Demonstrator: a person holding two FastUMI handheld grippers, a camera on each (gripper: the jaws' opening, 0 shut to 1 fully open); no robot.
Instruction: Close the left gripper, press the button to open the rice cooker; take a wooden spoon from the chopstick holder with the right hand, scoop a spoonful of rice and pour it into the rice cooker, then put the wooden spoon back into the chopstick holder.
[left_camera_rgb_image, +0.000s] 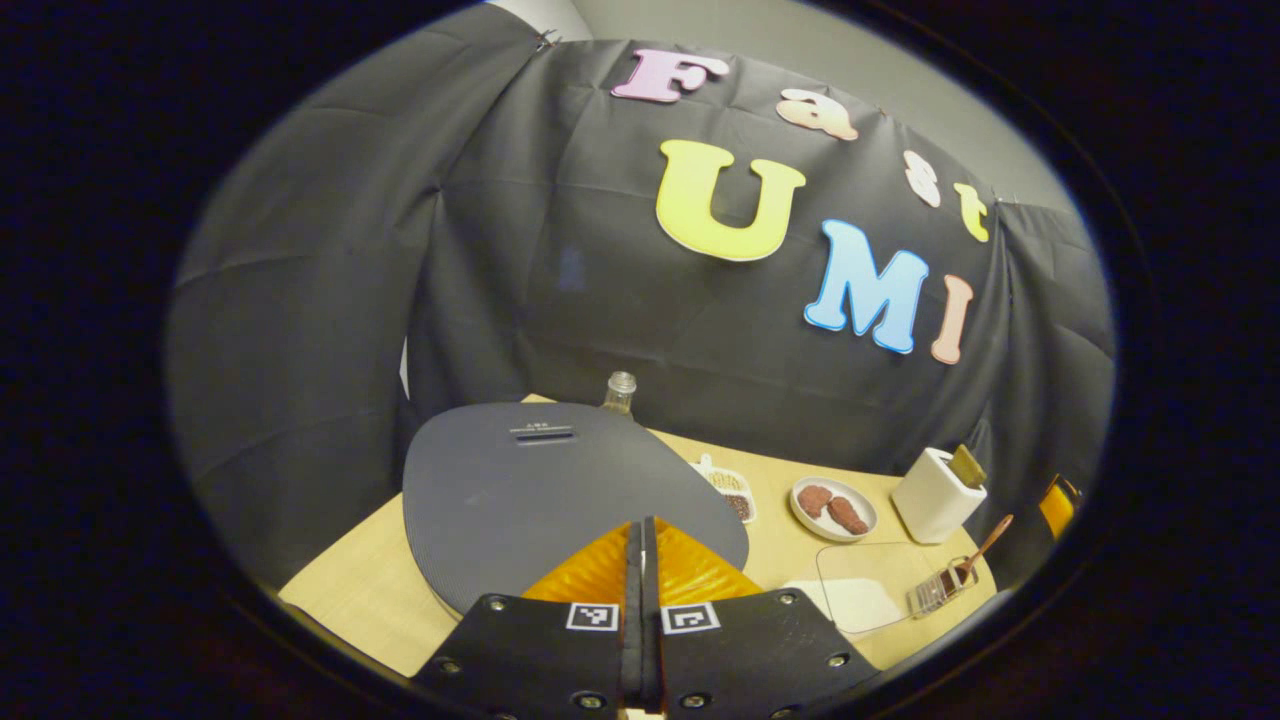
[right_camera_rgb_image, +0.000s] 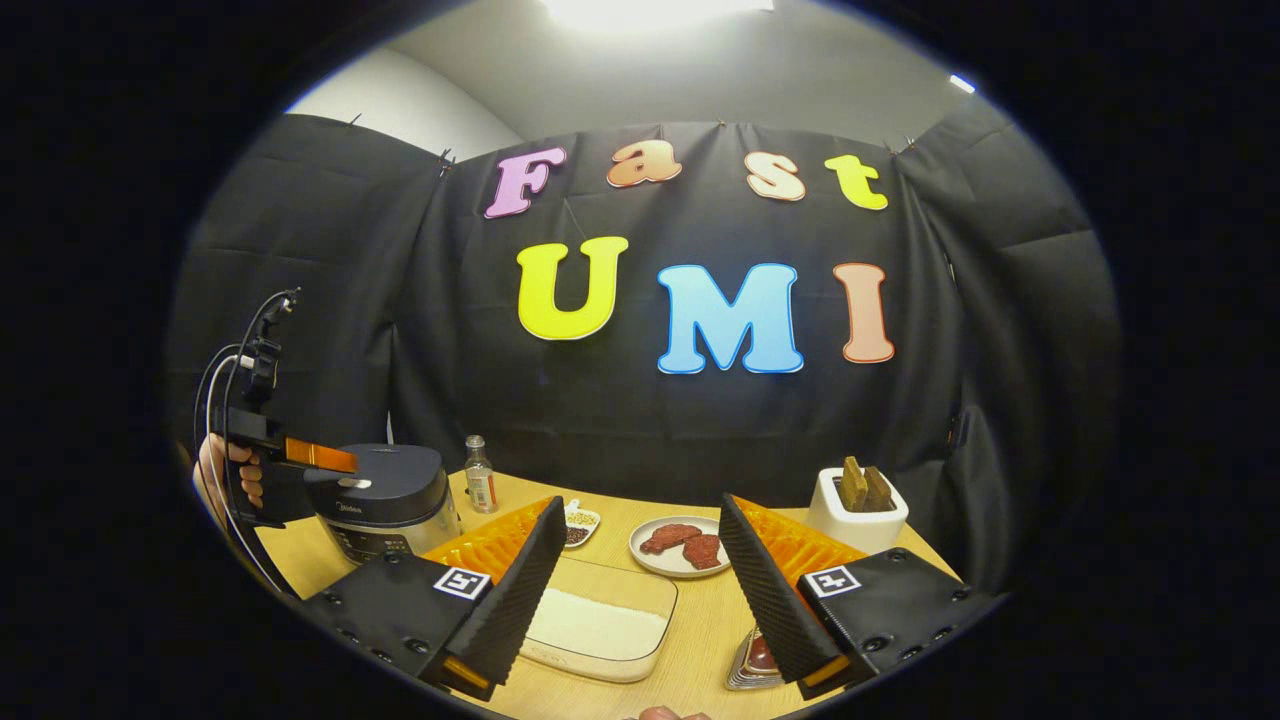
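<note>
Our left gripper is clenched, fingers pressed together with nothing between them, poised over the closed lid of the rice cooker. In the right gripper view that cooker sits at the counter's left end, a hand holding the left gripper above it. Our right gripper is released, fingers wide apart over the glass dish of rice. The wooden spoon stands in the chopstick holder, just beside the dish.

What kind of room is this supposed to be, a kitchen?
Likely a mock kitchen in a recording booth: a rice cooker, a tray of rice and a plate of meat sit on a wooden table ringed by black cloth.
</note>
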